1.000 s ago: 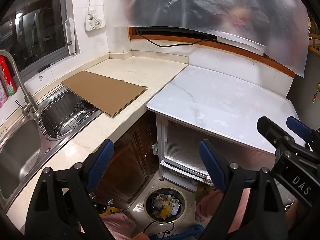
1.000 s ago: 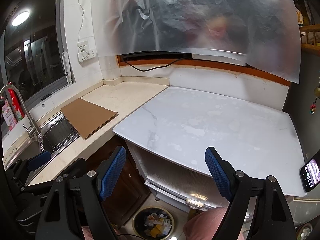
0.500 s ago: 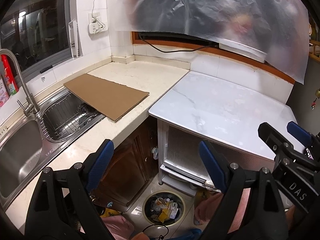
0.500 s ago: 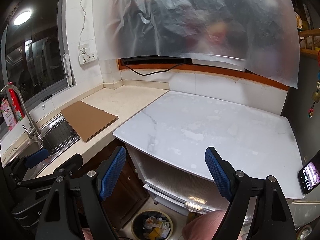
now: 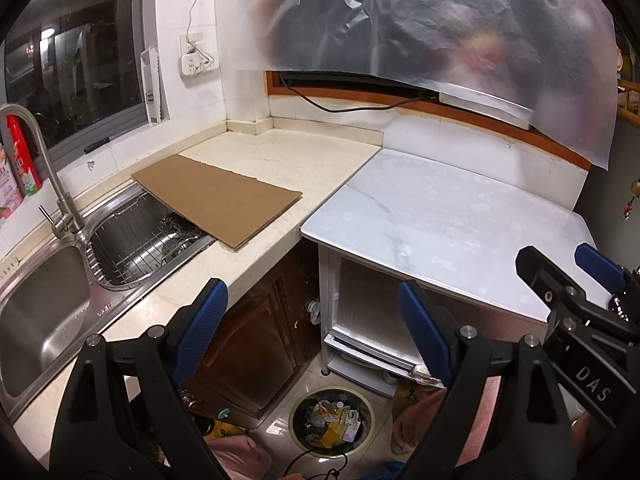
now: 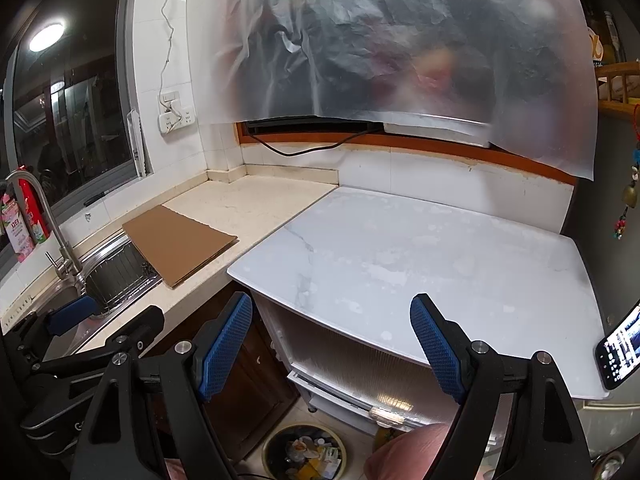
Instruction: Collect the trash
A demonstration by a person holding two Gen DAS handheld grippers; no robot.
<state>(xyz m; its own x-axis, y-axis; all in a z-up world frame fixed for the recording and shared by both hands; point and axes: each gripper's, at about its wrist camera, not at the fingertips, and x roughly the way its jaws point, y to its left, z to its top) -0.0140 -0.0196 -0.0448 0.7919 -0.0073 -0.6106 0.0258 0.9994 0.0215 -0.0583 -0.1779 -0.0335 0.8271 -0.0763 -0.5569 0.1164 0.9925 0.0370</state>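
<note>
A round trash bin (image 5: 332, 420) stands on the floor below the counter corner, holding several paper and packaging scraps; the right wrist view shows the bin (image 6: 306, 454) at its bottom edge. A flat brown cardboard sheet (image 5: 216, 196) lies on the beige counter and overhangs the sink; it appears as the cardboard sheet (image 6: 176, 244) in the right wrist view. My left gripper (image 5: 312, 312) is open and empty, in the air above the counter's front edge. My right gripper (image 6: 330, 308) is open too, with nothing between its blue pads, in front of the white table. Each gripper sees the other: right gripper (image 5: 564, 264), left gripper (image 6: 108, 320).
A steel double sink (image 5: 40, 320) with faucet (image 5: 44, 152) and a wire rack is on the left. A white marble table (image 6: 400, 260) adjoins the counter, with a lit phone (image 6: 620, 348) at its right edge. A plastic sheet (image 6: 400, 40) hangs over the back window. Dark cabinet doors (image 5: 248, 340) stand below the counter.
</note>
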